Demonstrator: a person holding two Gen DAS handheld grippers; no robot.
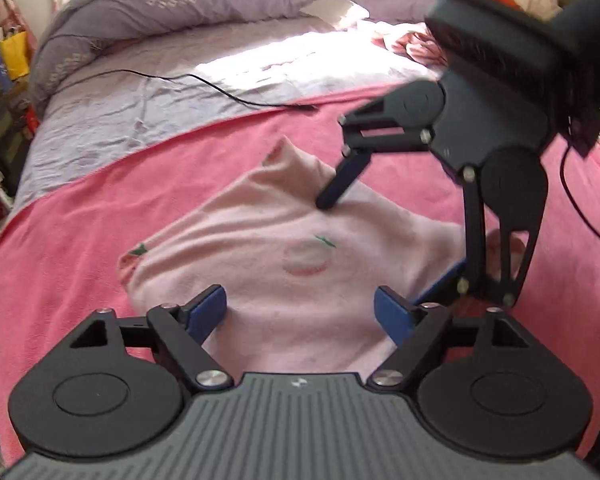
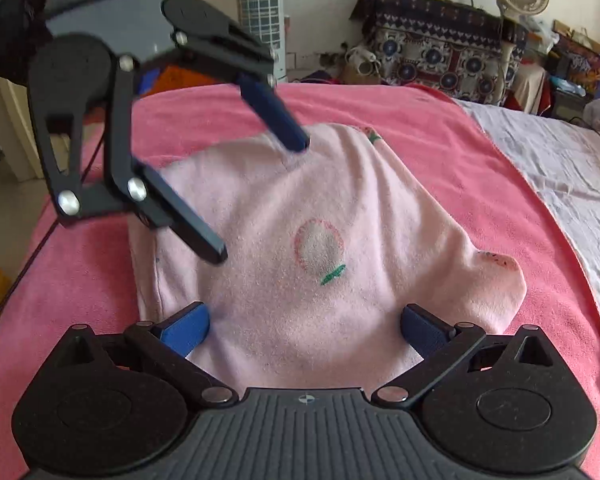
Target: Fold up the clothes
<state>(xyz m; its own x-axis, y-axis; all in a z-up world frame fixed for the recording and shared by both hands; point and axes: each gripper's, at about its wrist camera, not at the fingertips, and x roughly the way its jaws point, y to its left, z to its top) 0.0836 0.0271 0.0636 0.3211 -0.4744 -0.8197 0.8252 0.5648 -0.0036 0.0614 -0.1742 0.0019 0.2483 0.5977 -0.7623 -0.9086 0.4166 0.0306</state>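
1. You have no readable word, brand or number in either wrist view.
2. On the grey quilt [image 1: 172, 4] at the head of the bed you can see pale printed marks, too blurred to read as letters.
3. On each gripper's ribbed grey body you see only a small round emblem, [image 1: 296, 382] on the left gripper and [image 2: 305, 399] on the right gripper, with no lettering.
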